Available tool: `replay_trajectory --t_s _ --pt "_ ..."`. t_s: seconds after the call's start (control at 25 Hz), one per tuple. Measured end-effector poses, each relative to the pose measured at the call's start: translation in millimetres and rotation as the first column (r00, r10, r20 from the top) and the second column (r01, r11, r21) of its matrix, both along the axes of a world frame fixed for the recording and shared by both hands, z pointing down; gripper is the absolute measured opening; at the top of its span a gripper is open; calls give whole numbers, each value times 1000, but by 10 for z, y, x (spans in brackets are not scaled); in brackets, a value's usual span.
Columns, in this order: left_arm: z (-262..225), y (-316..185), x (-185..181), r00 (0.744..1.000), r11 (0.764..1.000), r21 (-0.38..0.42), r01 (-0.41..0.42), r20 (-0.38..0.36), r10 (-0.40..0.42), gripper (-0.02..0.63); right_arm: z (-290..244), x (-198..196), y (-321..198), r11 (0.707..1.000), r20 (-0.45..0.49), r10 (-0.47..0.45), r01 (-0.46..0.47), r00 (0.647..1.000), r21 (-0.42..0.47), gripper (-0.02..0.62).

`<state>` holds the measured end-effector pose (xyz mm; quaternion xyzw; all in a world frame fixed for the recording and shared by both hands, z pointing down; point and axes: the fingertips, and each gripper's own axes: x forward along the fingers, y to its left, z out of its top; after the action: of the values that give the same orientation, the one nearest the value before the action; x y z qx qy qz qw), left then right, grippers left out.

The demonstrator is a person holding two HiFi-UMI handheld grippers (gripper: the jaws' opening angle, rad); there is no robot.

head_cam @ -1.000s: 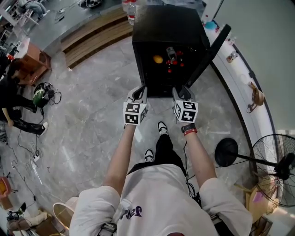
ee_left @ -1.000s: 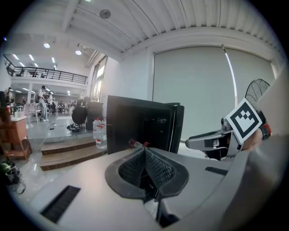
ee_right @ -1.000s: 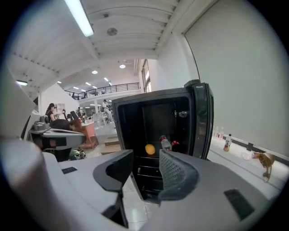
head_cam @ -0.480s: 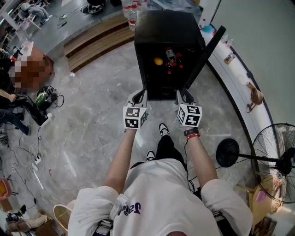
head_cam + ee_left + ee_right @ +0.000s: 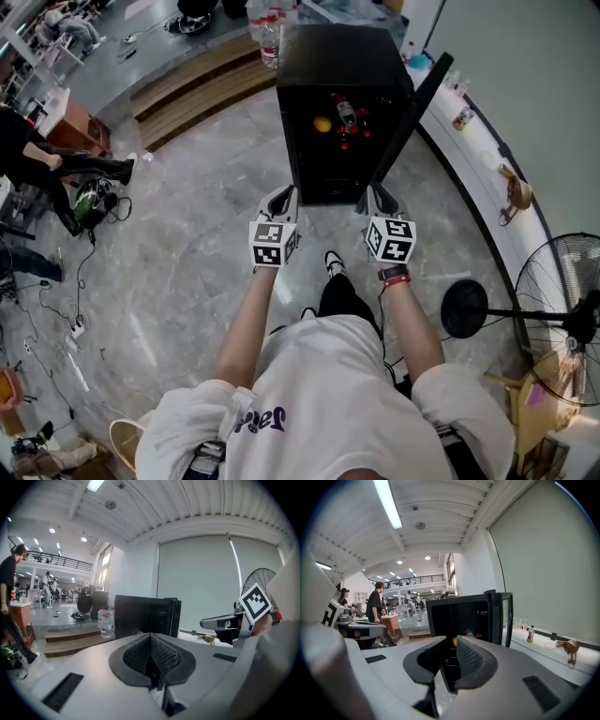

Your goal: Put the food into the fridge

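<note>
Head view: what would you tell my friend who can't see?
A person holds the left gripper and right gripper, both empty, toward an open black fridge holding an orange fruit and a bottle. The right gripper's jaws have just been closing.

Bare floor (image 5: 197, 234) up to the open fridge (image 5: 342, 52) front; door (image 5: 412, 117) out along its right side.

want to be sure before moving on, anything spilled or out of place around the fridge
Nothing looks spilled or damaged. The one thing that stands out is the fridge: its door is swung wide open, with an orange fruit and a bottle on the shelf inside. The floor in front shows no mess.
</note>
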<state>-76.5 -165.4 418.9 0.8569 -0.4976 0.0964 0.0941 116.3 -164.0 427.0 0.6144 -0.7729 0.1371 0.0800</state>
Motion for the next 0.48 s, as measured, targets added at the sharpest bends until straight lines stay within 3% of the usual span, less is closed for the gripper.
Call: replay_trajectory --t_s 0.48 --pt "-239 253 -131 1000 999 42 9 -17 -8 20 -190 -3 300 999 7 22 -22 1000 35 38"
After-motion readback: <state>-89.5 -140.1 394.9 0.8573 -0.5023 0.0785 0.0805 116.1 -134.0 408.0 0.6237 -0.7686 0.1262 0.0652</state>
